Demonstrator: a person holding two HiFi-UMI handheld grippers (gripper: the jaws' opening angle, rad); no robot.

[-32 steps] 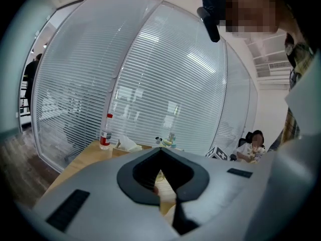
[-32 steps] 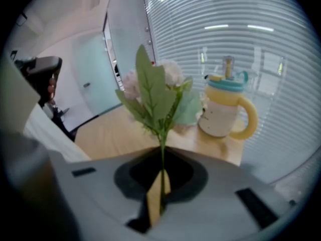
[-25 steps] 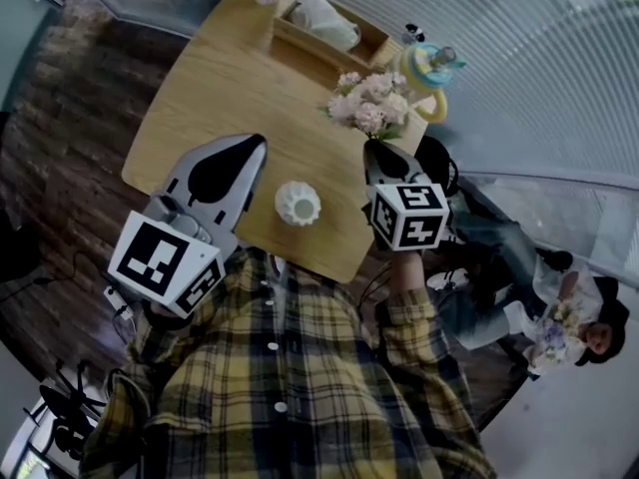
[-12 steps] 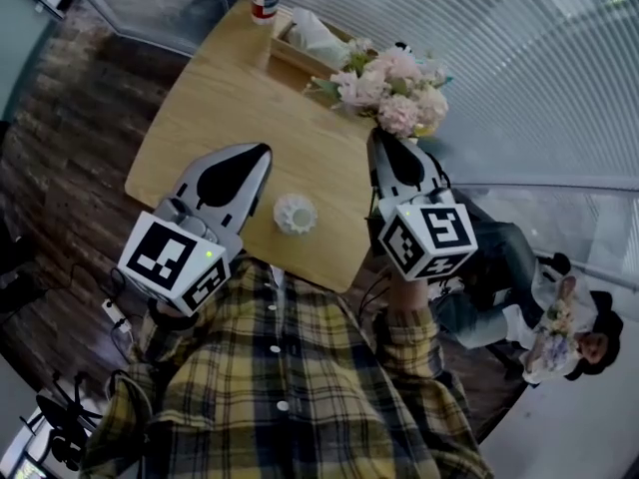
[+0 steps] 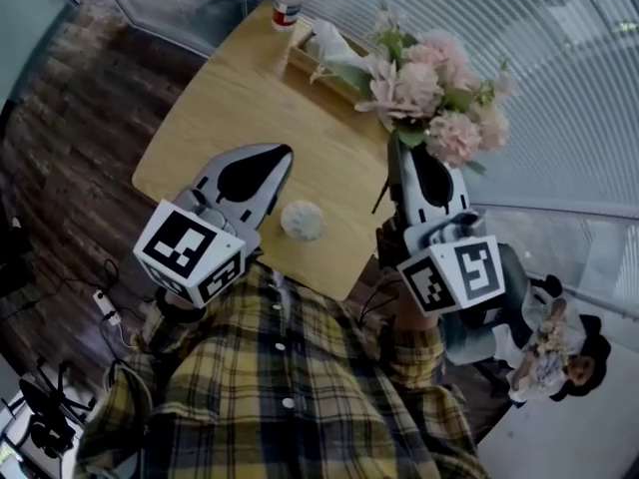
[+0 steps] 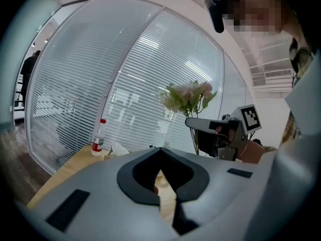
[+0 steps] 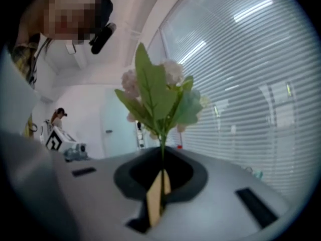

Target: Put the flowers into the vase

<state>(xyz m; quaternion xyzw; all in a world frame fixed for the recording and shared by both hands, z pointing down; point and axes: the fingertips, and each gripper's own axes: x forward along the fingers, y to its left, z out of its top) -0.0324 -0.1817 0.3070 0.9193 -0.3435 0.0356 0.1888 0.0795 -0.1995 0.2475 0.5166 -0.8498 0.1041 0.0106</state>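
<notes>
Right claw [image 5: 402,154] on one bouquet [image 5: 431,86]

Flowers [image 5: 429,93] are pale pink, vase [image 5: 302,221] white, shirt [image 5: 290,397] yellow plaid.

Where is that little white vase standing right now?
In the head view, the white vase stands at the wooden table's near edge, centre frame, beside the left gripper, just ahead of the person's plaid shirt.
</notes>
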